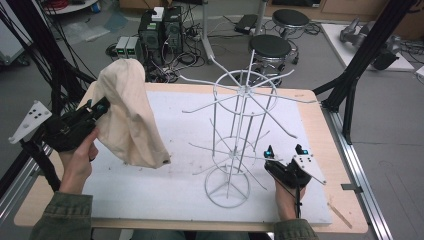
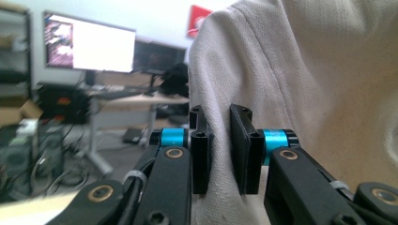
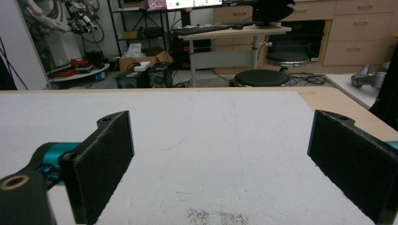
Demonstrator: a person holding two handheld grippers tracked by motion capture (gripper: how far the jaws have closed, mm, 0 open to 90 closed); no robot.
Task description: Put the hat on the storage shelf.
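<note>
High view: my left gripper (image 1: 102, 106) has the cream cloth bag (image 1: 131, 117) pinched and lifted over the left part of the table (image 1: 320, 131). The bag hangs from the grip, bulging above it and draping down to a lower corner that sits just above the white mat (image 1: 165, 192). The white wire rack (image 1: 240, 131) stands mid-table, just right of the bag, not touching it.

Left gripper view: jaws closed down on a fold of fabric, pads (image 2: 202, 157) pressing it from both sides. The fold is thin and sits near the edge of the cloth, so there's not much material in the bite.

Right gripper view: my right gripper (image 3: 220, 161) is wide open, nothing between the pads, only bare mat ahead. In the high view it rests low by the rack's base ring, on the right side (image 1: 285, 151).

My read is that the bag goes onto one of the rack's arms. Risks from here:
- Shallow bite on one fold. A swing or a tug could pull the cloth out and drop the bag.
- The loose lower corner can catch a lower arm on the way across, and that would drag or tip the rack; it looks light, on a narrow base.
- The right gripper isn't steadying the rack, so any snag goes straight into it.
- I can't tell where the bag's opening or loop is, so hooking may miss on the first try.
</note>
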